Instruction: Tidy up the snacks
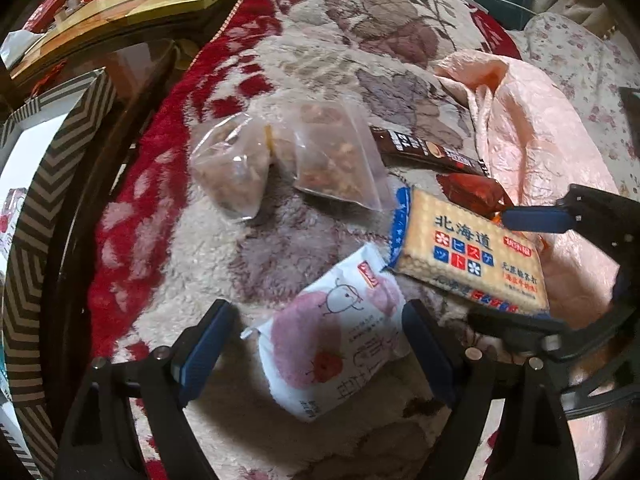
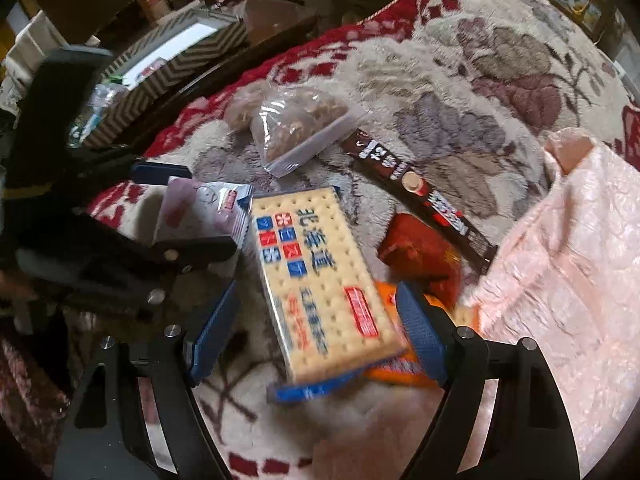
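The cracker pack [image 1: 468, 256] reads "北海道"; other wrappers' print is too blurred to read.

A lived-in home, probably a bedroom or sitting room. A plush floral blanket [image 1: 360, 40] covers a soft surface, with a glossy wooden table [image 1: 132, 4] and a chevron-patterned box [image 1: 28, 240] alongside.

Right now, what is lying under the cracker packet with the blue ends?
Under the cracker packet an orange wrapper sticks out at its right edge, and a red wrapper lies beside it. How far the orange one reaches underneath is hidden by the packet.
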Available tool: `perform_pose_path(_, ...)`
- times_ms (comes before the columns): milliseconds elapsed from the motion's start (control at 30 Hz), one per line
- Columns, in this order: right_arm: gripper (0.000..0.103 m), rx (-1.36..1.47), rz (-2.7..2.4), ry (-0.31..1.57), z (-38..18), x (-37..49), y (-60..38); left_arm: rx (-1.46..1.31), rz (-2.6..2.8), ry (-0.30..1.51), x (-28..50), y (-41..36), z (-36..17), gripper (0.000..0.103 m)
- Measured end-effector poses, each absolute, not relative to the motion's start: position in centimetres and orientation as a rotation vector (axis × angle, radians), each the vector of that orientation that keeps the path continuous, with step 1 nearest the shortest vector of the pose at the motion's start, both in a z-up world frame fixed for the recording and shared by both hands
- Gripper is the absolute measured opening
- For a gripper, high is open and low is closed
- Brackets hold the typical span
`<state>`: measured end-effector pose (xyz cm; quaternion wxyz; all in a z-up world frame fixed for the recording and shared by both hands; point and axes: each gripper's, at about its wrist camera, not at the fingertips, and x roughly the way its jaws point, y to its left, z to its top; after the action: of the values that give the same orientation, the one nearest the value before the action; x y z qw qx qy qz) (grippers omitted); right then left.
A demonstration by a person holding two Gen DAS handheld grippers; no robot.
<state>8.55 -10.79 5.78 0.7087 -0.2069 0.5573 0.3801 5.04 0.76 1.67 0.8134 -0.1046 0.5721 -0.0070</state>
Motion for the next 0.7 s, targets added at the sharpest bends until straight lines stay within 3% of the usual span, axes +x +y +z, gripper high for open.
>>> perform_pose_path(100, 0.078, -0.511, 0.841, 1.229, 4.7, 9.0, -9.5, -0.206, 0.015, 1.223, 5.0, 1.1, 1.4, 0.089)
perform_pose_path(200, 0.063, -0.456, 0.826, 1.218, 4.3, 9.2, -9.9, -0.224, -0.005, 1.210, 4.7, 1.5, 1.3, 0.088)
perform_pose_path(300, 0.055, -0.412, 0.796, 1.193, 4.6, 8.6, -11.0, -0.158, -0.030, 1.187, 4.0, 1.2, 1.3, 0.076)
perform_pose_path(400, 0.054, -0.383, 0.741, 1.182, 5.0, 7.8, -11.8, -0.131, -0.059, 1.160, 2.9, 1.6, 1.5, 0.056)
perform_pose_path(500, 0.054, -0.327, 0.707, 1.176, 5.4, 7.0, -12.6, -0.170, -0.082, 1.160, 2.1, 2.7, 1.9, 0.048)
perform_pose_path(533, 0.054, -0.311, 0.696, 1.169, 5.5, 6.5, -12.8, -0.175, -0.085, 1.158, 1.8, 2.9, 1.9, 0.040)
perform_pose_path(700, 0.054, -0.218, 0.670, 1.137, 6.0, 4.4, -12.8, -0.183, -0.087, 1.135, 0.4, 3.8, 2.8, 0.031)
